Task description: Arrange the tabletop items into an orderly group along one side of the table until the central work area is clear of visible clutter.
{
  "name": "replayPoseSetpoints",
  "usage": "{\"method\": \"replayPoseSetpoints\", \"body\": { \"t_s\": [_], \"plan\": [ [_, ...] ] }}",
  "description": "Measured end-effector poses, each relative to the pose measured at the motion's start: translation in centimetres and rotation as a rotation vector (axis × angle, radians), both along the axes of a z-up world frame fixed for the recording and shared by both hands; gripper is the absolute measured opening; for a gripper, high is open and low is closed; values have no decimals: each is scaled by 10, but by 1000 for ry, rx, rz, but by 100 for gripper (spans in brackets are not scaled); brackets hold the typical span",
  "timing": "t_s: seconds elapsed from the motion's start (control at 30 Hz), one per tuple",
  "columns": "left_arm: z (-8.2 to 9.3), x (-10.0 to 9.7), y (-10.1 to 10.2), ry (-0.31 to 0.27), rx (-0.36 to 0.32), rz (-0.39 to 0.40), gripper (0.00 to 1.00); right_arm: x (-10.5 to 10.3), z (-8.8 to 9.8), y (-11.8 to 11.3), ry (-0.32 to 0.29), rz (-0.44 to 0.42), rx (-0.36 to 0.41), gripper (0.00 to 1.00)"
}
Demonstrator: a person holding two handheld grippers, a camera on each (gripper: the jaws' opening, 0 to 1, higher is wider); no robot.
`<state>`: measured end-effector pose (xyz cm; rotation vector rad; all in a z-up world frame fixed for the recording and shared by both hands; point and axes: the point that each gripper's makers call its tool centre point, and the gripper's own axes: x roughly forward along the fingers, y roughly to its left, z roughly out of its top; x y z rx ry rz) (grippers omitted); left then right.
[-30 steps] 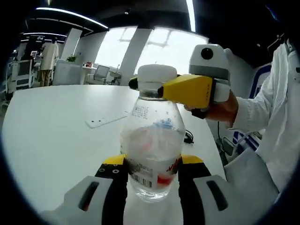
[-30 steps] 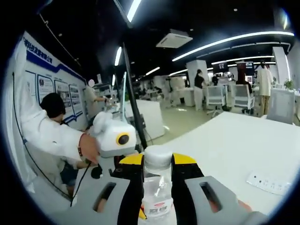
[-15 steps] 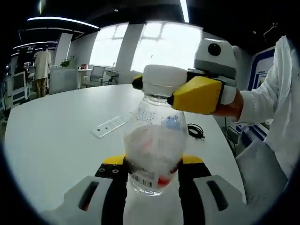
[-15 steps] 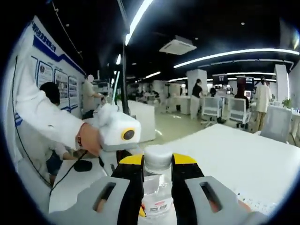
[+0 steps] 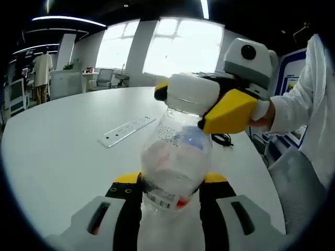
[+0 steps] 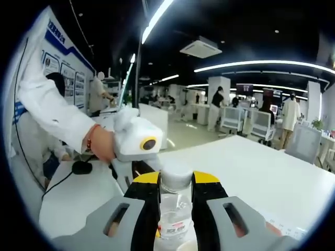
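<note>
Left gripper (image 5: 170, 191): its yellow-tipped jaws rise from the bottom centre of the left gripper view and are clamped on the lower body of the clear plastic bottle (image 5: 175, 167), one jaw on each side.
Right gripper (image 6: 176, 191): its jaws rise from the bottom centre of the right gripper view and are closed around the bottle's neck, just under the white cap (image 6: 176, 175); in the left gripper view it enters from the right, its yellow jaw tips flanking the cap at upper centre.
Table (image 5: 63, 157): a large white rounded top, spreading across the left and middle of the left gripper view and across the right half of the right gripper view.
Person: a white sleeve (image 5: 301, 99) at the right edge of the left gripper view, with the hand (image 5: 261, 112) on the right gripper's handle; in the right gripper view a white sleeve comes from the upper left.
Clear plastic bottle: centre of the left gripper view, leaning toward the upper right, held between both grippers, with a barcode label low on its body.
Power strip (image 5: 127, 130): a flat white bar lying on the table, left of the bottle at mid-frame, well apart from it.
Black cable (image 5: 224, 139): a small coil on the table, right of the bottle, below the right gripper.
</note>
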<state>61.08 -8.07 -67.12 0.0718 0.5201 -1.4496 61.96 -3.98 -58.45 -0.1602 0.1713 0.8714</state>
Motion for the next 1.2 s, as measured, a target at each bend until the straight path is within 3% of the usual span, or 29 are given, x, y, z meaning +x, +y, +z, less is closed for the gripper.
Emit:
{"method": "replayPoseSetpoints", "body": {
  "t_s": [0.6,1.2],
  "plan": [
    [-19,0,-4,9,30,-21,44,-1,-20,-7,18,-21,-46,19],
    [-22,-2,-1,20,48,-7,47,-7,-19,-3,41,-11,-45,21]
  ]
}}
